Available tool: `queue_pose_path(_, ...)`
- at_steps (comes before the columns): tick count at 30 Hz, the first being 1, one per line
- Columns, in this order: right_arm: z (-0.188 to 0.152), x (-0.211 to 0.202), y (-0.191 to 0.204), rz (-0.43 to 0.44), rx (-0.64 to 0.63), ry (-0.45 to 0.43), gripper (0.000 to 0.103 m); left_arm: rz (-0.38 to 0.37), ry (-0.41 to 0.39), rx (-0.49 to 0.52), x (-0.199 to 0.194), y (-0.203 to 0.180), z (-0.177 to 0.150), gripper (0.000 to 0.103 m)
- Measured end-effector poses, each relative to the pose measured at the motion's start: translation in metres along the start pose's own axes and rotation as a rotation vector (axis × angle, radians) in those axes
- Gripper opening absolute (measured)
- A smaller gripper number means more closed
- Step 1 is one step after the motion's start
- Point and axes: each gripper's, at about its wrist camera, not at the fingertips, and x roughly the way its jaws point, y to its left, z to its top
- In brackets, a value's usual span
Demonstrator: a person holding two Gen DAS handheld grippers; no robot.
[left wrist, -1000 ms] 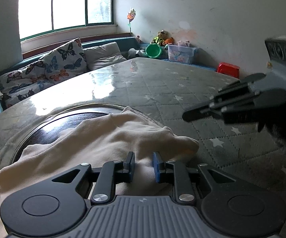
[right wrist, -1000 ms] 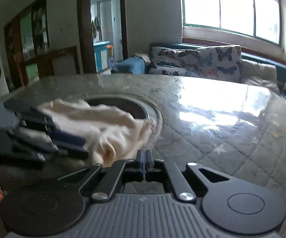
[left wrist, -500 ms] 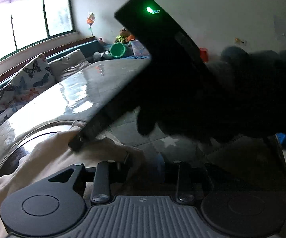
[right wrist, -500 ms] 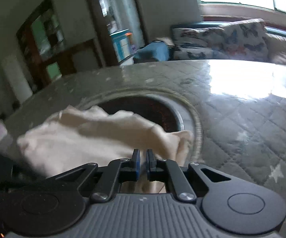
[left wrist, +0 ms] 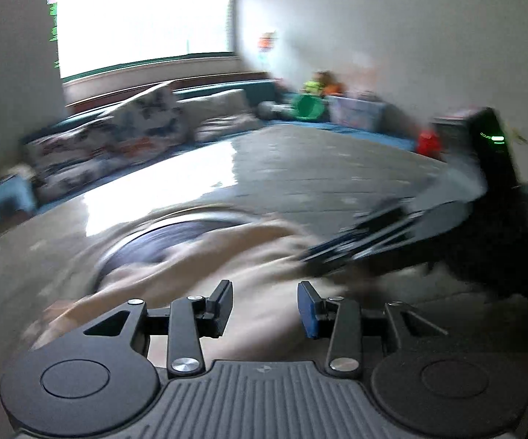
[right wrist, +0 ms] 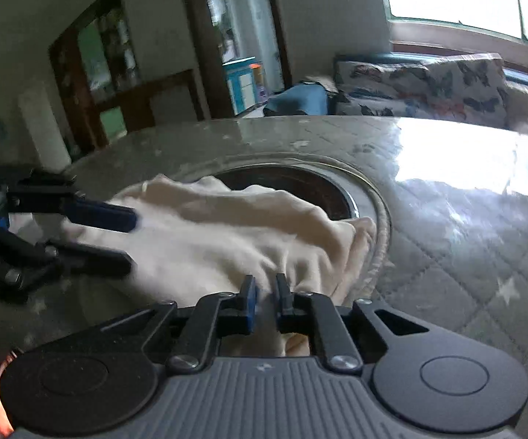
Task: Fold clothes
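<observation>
Cream garment bunched on the quilted desk!
Right hand-held gripper [right wrist: 265, 298] pinches the cream garment [right wrist: 227, 241]; left hand-held gripper [left wrist: 265, 301] gapes wide, empty.

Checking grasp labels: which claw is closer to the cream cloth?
Right. The right claw pinches a fold of the cream cloth; the left claw hangs open above it.

garment [right wrist: 227, 234]: cream | table cover [right wrist: 465, 256]: grey quilted, white stars | cushion [right wrist: 421, 84]: butterfly print | bucket [left wrist: 306, 107]: green | gripper pad [right wrist: 251, 303]: blue

Left hand-held gripper [left wrist: 265, 305] spread wide; right hand-held gripper [right wrist: 266, 301] seemingly nearly closed.
</observation>
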Motion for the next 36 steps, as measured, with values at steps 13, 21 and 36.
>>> queue_pose_path(13, -0.009, -0.004, 0.040, -0.050, -0.144, -0.025, 0.033, 0.223, 0.025, -0.162, -0.034, 0.046, -0.044, 0.042)
queue_pose_path(21, -0.006, 0.010, 0.081, 0.025, -0.211, -0.059, 0.037, 0.189, -0.013, -0.067, -0.029, 0.015, -0.035, 0.042)
queue_pose_path(36, 0.008, 0.009, 0.040, -0.090, -0.089, -0.067, 0.058, 0.324, 0.035, -0.291, -0.031, 0.063, -0.034, 0.064)
